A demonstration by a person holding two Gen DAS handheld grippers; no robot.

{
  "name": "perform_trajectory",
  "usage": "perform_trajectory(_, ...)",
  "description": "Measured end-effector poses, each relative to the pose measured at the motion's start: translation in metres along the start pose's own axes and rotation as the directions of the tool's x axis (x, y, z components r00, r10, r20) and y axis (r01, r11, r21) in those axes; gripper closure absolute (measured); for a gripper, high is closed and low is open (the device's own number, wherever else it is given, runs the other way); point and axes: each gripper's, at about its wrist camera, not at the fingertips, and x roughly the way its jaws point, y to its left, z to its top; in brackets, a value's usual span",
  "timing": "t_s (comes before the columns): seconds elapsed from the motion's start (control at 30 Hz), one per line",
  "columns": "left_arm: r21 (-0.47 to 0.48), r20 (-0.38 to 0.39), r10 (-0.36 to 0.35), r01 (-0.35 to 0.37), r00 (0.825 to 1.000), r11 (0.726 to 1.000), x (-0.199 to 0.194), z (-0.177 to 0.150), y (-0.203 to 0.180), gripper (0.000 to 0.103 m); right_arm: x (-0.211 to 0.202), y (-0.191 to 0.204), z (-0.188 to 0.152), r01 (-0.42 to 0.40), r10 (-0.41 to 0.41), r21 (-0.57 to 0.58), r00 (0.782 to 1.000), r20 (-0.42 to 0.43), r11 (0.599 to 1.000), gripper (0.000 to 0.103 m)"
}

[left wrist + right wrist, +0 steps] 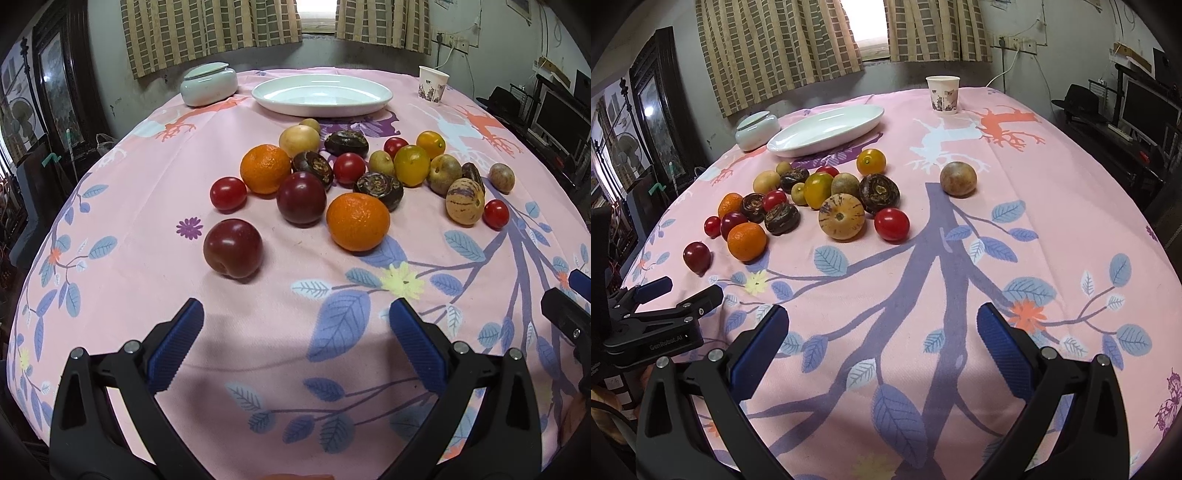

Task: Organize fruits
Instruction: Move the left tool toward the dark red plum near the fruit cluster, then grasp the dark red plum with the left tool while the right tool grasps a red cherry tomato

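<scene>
Both of your claws hang low over the near edge of the desk, which is draped in a pink cloth printed with blue leaves [147,206]. Your left claw [295,325] stands spread wide with nothing between its blue ribbed pads, and your right claw [882,325] is just as wide and just as bare.

The fruits lie loose in a cluster toward the middle of the desk, ahead of both claws, and the large white oval ceramic dish [321,95] beyond them holds nothing yet. The relation to mind is this: the dark red round plum [232,248] sits apart from the heap on its near left side, ahead of your left claw and slightly left of its centre line. It is round, so no axis matters. In the right wrist view that plum is far off to the left, so your left claw is likely the better choice for it.

The nearer bright orange mandarin [357,221] lies to the plum's right, well clear of it. A small red cherry tomato [228,193] rests beyond the plum, so a straight approach should meet nothing first.

On your right side, a round brownish speckled fruit [958,178] lies alone. A pale lidded ceramic jar [208,84] and a printed paper cup [433,85] flank the dish.
</scene>
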Motion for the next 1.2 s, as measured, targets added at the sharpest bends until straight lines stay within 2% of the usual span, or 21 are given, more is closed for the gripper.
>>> perform_trajectory(0.73, -0.003, -0.009, -0.018, 0.018, 1.000, 1.000, 0.002, -0.002, 0.001, 0.002, 0.001, 0.000, 0.000, -0.003, 0.003, 0.001, 1.000, -0.002, 1.000, 0.001)
perform_trajectory(0.9, 0.004, -0.024, -0.055, 0.055, 0.998, 0.998, 0.000, 0.003, 0.015, 0.002, 0.001, -0.001, -0.001, -0.011, 0.011, 0.006, 1.000, -0.002, 1.000, 0.001)
perform_trajectory(1.2, 0.003, -0.075, -0.067, 0.067, 0.995, 0.998, 0.013, 0.009, 0.039, 0.002, 0.002, -0.002, -0.003, -0.045, 0.046, 0.019, 0.999, -0.013, 0.999, 0.001)
